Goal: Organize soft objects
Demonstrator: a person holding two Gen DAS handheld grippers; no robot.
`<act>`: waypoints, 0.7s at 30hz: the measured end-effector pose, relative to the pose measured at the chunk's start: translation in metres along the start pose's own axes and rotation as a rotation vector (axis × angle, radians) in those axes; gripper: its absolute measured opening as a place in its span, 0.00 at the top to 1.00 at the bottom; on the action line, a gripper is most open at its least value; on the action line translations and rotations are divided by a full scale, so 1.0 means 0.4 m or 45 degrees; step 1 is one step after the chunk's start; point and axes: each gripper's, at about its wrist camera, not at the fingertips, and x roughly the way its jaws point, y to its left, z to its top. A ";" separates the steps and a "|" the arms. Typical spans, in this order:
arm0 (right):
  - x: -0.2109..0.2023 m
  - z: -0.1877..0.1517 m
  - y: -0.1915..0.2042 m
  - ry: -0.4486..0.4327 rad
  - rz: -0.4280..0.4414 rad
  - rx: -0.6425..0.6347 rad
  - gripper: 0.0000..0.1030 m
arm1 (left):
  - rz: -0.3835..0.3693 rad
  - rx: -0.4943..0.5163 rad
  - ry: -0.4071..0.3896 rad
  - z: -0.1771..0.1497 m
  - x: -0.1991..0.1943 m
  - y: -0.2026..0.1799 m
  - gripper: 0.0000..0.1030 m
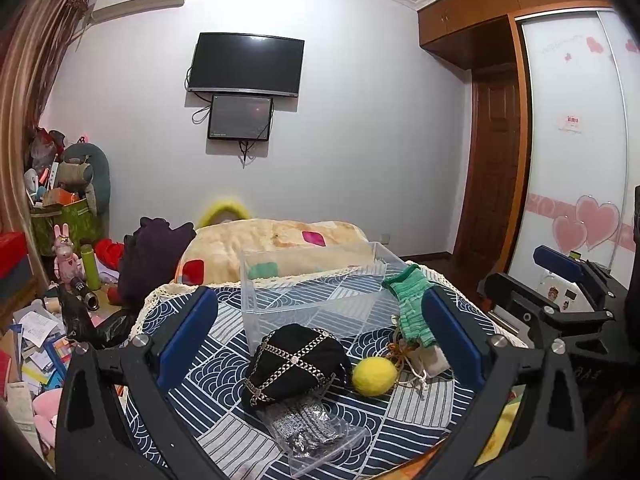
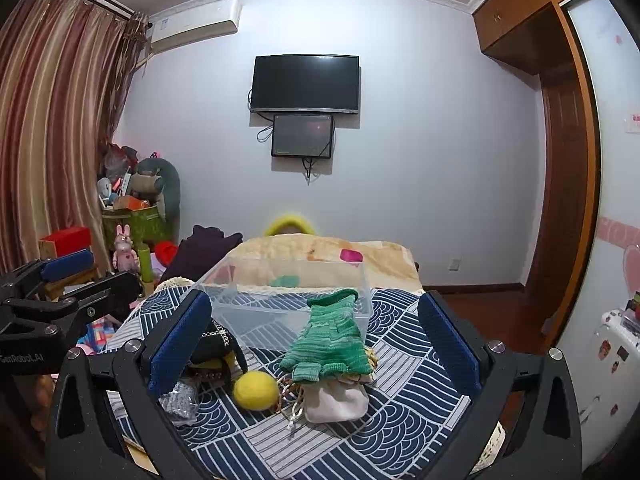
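Observation:
A clear plastic bin (image 1: 256, 304) (image 2: 360, 280) stands empty on the patterned blue-and-white cloth. In front of it lie a black hat with a chain net (image 1: 292, 364) (image 2: 216, 344), a yellow felt ball (image 1: 374, 376) (image 2: 256, 391), a green knitted glove (image 1: 410, 304) (image 2: 332, 340), a small white drawstring pouch (image 1: 432, 358) (image 2: 338, 400) and a silver item in a clear bag (image 1: 316, 432) (image 2: 180, 400). My left gripper (image 1: 320, 344) is open, above the hat and ball. My right gripper (image 2: 316, 344) is open, above the glove and pouch.
A folded beige blanket (image 1: 280, 240) (image 2: 320, 252) lies behind the bin. Cluttered toys, boxes and papers (image 1: 40, 320) cover the floor at the left. A wardrobe (image 1: 576, 140) and a door stand at the right.

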 end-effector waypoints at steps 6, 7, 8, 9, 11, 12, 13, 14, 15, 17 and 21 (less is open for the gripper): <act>0.001 0.002 -0.004 -0.001 0.001 0.011 0.00 | 0.003 0.001 -0.001 -0.002 0.000 -0.001 0.00; 0.001 0.003 -0.005 -0.001 0.002 0.014 0.00 | 0.002 0.001 -0.002 -0.001 -0.001 -0.001 0.00; 0.000 0.004 -0.006 -0.002 0.003 0.017 0.00 | 0.003 0.002 -0.003 -0.003 -0.001 -0.003 0.00; 0.000 0.004 -0.007 -0.002 0.003 0.019 0.00 | 0.003 0.002 -0.003 -0.003 -0.001 -0.003 0.00; 0.001 0.003 -0.008 -0.003 0.004 0.022 0.00 | 0.003 0.003 -0.002 -0.004 -0.002 -0.002 0.00; 0.002 0.003 -0.008 -0.003 0.005 0.023 0.00 | 0.003 0.002 -0.003 -0.004 -0.002 -0.002 0.00; 0.002 0.003 -0.008 -0.003 0.004 0.023 0.00 | 0.003 0.002 -0.002 -0.004 -0.002 -0.002 0.00; 0.002 0.003 -0.008 -0.003 0.002 0.023 0.00 | 0.002 0.003 -0.002 -0.003 -0.003 -0.002 0.00; 0.002 0.002 -0.009 -0.003 0.001 0.023 0.00 | 0.002 0.003 -0.002 -0.004 -0.003 -0.002 0.00; 0.002 0.002 -0.011 -0.001 0.004 0.028 0.00 | 0.002 0.003 -0.003 -0.003 -0.003 -0.001 0.00; 0.002 0.000 -0.014 0.001 0.009 0.037 0.00 | 0.002 0.009 -0.002 -0.004 -0.003 -0.003 0.00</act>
